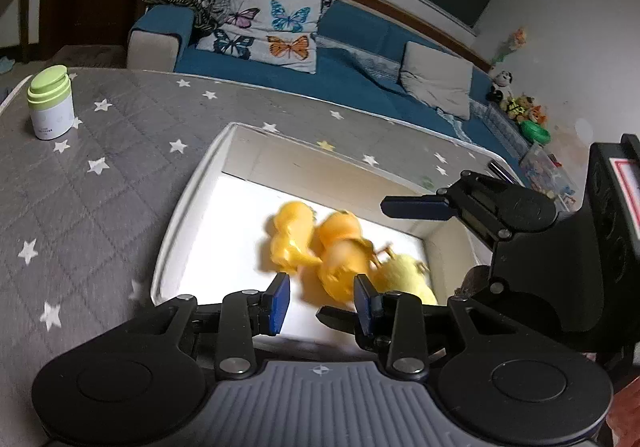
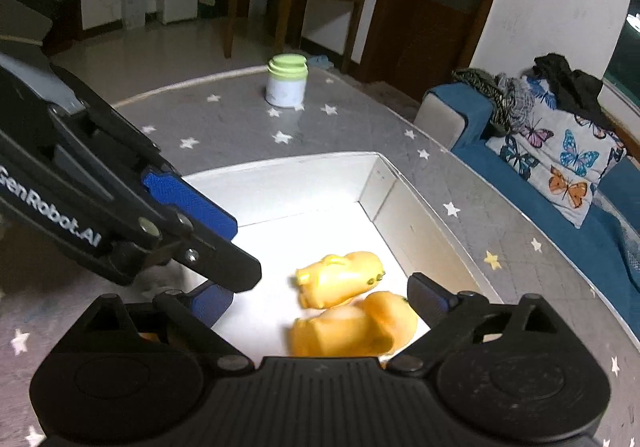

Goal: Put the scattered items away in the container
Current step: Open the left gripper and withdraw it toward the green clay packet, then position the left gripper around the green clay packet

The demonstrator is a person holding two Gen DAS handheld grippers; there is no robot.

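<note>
Left gripper (image 1: 322,301): over near edge of box, blue pads spread apart, nothing between them. Open gap looks down on toys.
Left pads (image 1: 280,303): both bare, no contact w/ any toy.
Right gripper (image 2: 322,297): also over box, jaws wide apart, empty. Seen from left cam as black body entering from right side, one finger reaching out over box interior.
Right pads (image 2: 430,297): clear of toys, though toys lie just below/between in view.
Box (image 1: 188,183): white, shallow, open top, on grey star-print cloth (image 1: 100,187). Inside brightly lit, floor washed out.
Yellow toys (image 2: 340,279): small rubbery animal figures, lying on box floor, bunched together, touching each other. Two plain in right cam, one behind other; nearer one (image 2: 352,327) blurred. Left cam shows approx three orange-yellow blobs (image 1: 336,243) plus paler yellow one (image 1: 404,275) toward right wall of box; motion blur, exact count can't tell.
Jar (image 1: 50,103): white w/ green lid, upright on cloth, well apart from box, outside it. Same jar in right cam (image 2: 286,81) beyond far rim of box.
Background: blue sofa (image 1: 360,47) w/ butterfly cushion (image 1: 264,23) behind table; wooden table (image 2: 296,3) and door on other side of room.
</note>
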